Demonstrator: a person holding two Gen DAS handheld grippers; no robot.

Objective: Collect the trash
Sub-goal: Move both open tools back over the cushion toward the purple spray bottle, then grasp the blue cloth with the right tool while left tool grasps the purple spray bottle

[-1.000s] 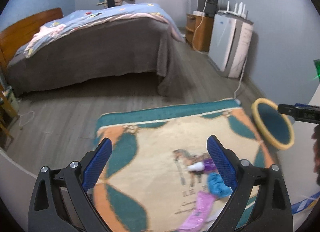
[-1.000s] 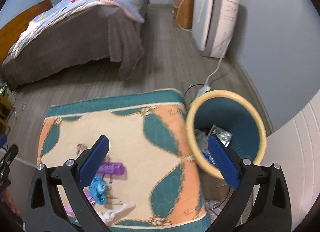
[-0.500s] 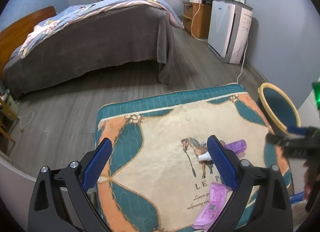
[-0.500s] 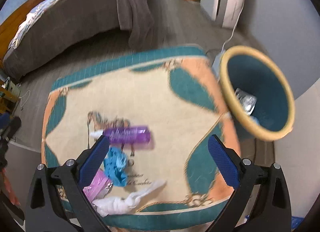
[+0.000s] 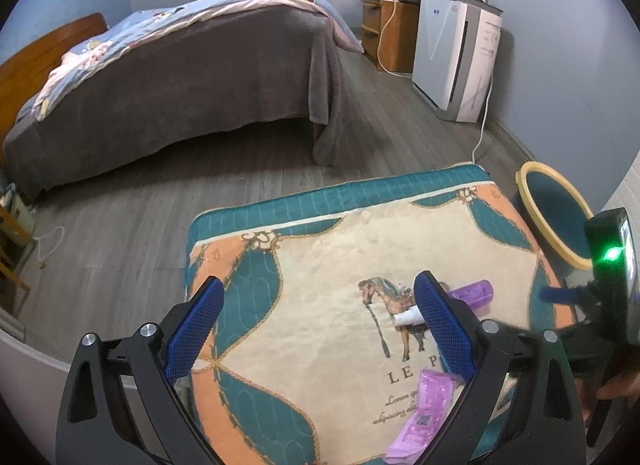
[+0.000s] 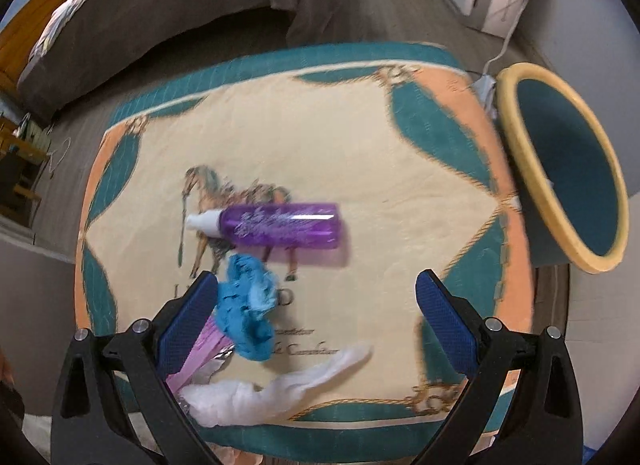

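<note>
Over the near edge of the horse-print mat (image 6: pixel 360 153), the right gripper (image 6: pixel 316 325) hangs with its blue-padded fingers spread wide, holding nothing. Just inside its left finger on the mat lie a crumpled blue rag (image 6: pixel 248 317), a pink foil wrapper (image 6: pixel 200 357) partly under it, and a soft white crumpled tissue (image 6: pixel 272 389) by the mat's near border. Beyond the rag, across the printed horse, a smooth purple plastic bottle (image 6: pixel 280 225) with a white cap lies on its side. The left gripper (image 5: pixel 316 333) is likewise spread and empty above the mat's left half, which is bare. Off the mat's right edge, touching or nearly so, stands a teal bin (image 6: pixel 560 169) with a thick yellow rim, tilted in view; its contents cannot be made out. Past the mat's far edge is open grey plank floor (image 5: pixel 140 201), then the bed (image 5: pixel 180 77).
</note>
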